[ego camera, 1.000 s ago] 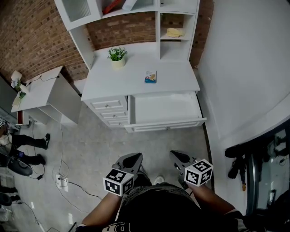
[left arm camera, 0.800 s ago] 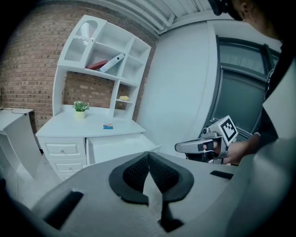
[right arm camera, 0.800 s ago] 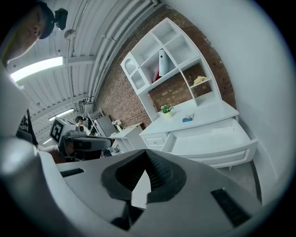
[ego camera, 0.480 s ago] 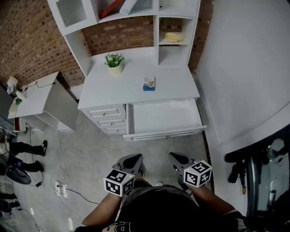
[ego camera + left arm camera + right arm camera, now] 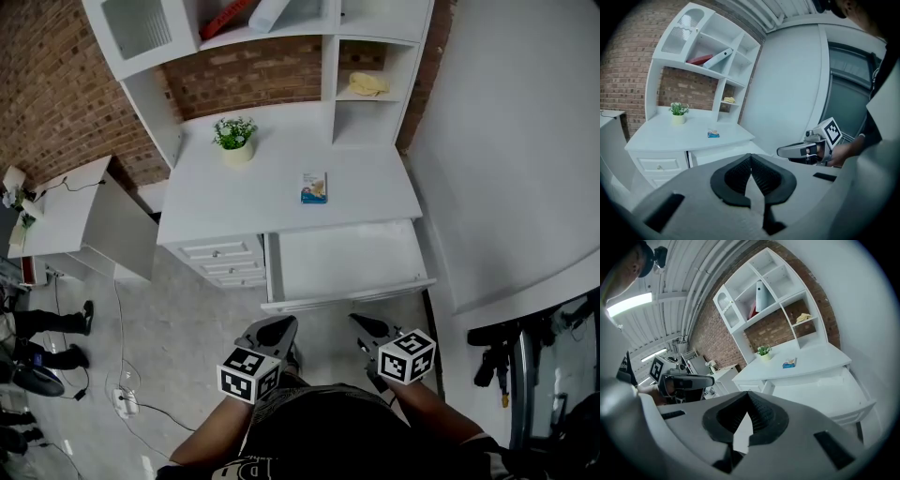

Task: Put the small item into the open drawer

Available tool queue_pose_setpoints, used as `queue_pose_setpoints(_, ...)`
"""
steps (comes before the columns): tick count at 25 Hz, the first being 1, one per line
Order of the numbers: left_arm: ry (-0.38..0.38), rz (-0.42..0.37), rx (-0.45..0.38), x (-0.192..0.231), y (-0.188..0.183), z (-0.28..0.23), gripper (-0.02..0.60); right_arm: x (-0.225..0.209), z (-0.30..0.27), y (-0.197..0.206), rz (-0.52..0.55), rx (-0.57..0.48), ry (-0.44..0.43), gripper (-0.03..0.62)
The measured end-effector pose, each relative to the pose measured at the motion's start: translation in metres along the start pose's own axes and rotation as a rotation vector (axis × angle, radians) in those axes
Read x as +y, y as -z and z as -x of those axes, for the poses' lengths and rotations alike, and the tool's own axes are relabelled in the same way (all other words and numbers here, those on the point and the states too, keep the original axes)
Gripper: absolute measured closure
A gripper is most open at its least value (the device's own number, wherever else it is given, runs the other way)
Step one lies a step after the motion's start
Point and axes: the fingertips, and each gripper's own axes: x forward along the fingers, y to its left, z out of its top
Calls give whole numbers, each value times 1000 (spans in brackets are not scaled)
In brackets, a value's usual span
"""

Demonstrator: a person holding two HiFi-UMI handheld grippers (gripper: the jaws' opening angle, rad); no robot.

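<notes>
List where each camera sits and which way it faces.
Head view: on the person's head, facing steeply down at the white desk and open drawer; shows the torso, left gripper and right gripper.
Left gripper view: on the left gripper, looking along its shut jaws toward the desk; right gripper at right.
Right gripper view: on the right gripper, along its shut jaws toward the desk; left gripper at left.
Shared: all three show the small item and potted plant on the desk.

No words, numbers or brands can be read. The small item (image 5: 314, 187) on the desk (image 5: 234, 202) carries print too small to read. The cubes on the left gripper (image 5: 277, 325) and right gripper (image 5: 364, 323) show only black-and-white square markers.
</notes>
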Motion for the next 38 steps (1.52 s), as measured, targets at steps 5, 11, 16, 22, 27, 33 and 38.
queue_pose_setpoints(5,26,-20,8,37,-21,-12,566,-6,-36,-24,2,-4,29,589)
queue_pose_setpoints(11,57,-34,23,82,-41,-25,566,-12,-76,-47,-6,3,70,589)
queue_pose_setpoints(16,96,-50,30,111,-56,-38,566,-18,-103,-60,-10,10,109,589)
queue_pose_setpoints(22,140,-82,44,144,-65,-47,566,-26,-130,-76,-25,7,161,589)
queue_pose_setpoints(27,164,-73,49,167,-70,-56,566,-37,-146,-87,-27,10,208,589)
queue_pose_setpoints(33,166,-67,58,181,-74,-67,566,-49,-162,-95,-16,35,223,589)
queue_pose_setpoints(38,122,-44,50,191,-81,-79,566,-67,-178,-104,15,65,217,588)
